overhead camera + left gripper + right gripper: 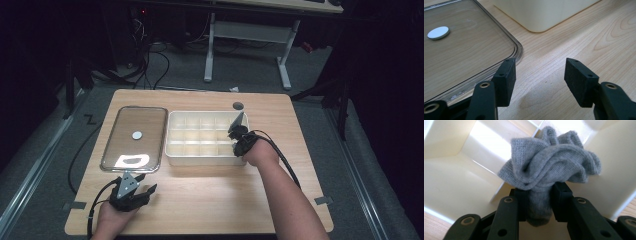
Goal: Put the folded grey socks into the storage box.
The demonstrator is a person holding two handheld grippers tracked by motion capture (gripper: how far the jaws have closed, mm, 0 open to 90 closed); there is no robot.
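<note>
A bunched grey sock is pinched between the black jaws of my right gripper, which is shut on it. The sock hangs over a compartment of the cream divided box. In the high view that right gripper sits over the right end of the divided box. My left gripper stands open over bare wood, with nothing between its fingers. It rests near the table's front left, just below the clear lid.
The clear lid lies flat left of the box, with a small white disc on it. A round dark spot marks the table behind the box. A cable trails along the right forearm.
</note>
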